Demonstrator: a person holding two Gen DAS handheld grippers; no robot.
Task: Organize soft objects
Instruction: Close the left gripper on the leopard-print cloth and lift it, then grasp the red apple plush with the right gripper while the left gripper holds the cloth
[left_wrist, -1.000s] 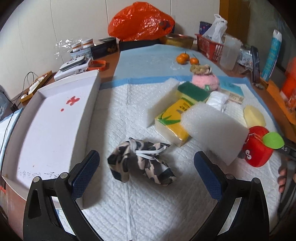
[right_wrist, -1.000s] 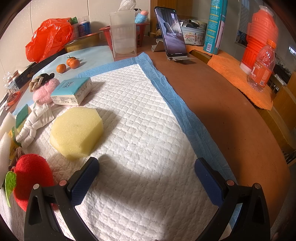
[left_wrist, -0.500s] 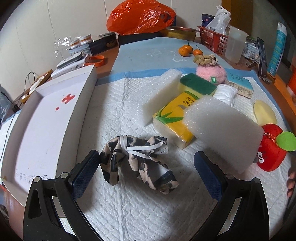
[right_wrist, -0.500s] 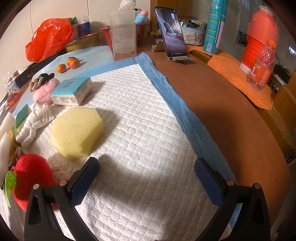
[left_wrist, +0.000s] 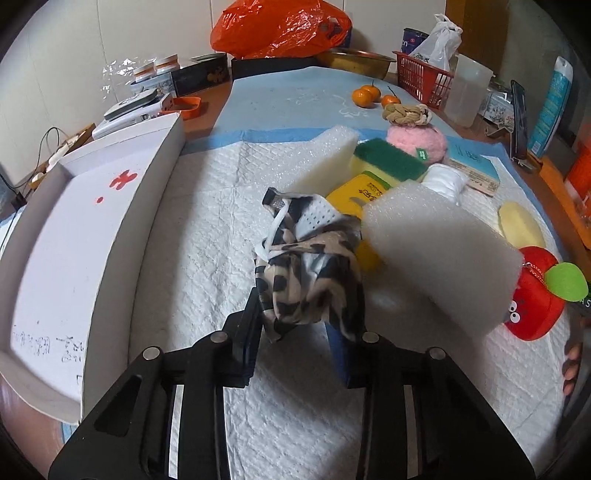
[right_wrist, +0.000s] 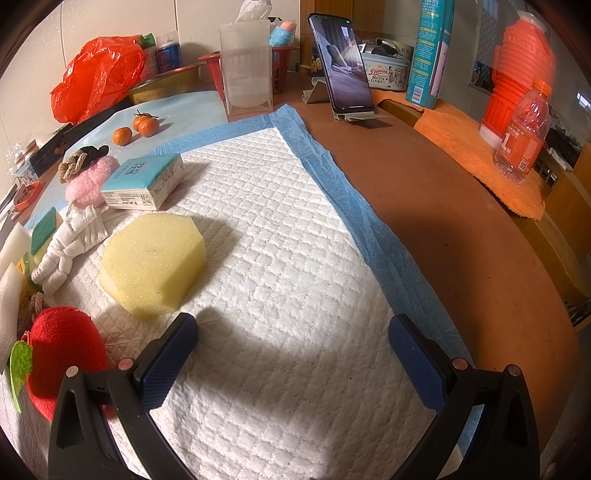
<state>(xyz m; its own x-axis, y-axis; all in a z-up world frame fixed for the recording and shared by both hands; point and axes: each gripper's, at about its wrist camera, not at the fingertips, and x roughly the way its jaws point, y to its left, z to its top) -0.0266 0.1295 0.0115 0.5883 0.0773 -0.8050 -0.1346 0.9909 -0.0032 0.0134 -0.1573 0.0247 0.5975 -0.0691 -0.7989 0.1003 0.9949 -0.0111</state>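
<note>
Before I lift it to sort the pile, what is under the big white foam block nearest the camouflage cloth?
The foam block leans on a yellow tissue pack, which shows at its left edge. Whatever else lies beneath is covered.

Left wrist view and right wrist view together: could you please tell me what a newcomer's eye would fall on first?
In the left wrist view, the left gripper is shut on a leopard-print cloth bundle, lifted in front of the pile of foam and sponges, with the white tray to its left. In the right wrist view, the right gripper is open over the white quilted pad, with the yellow sponge and red plush apple at left.
</note>
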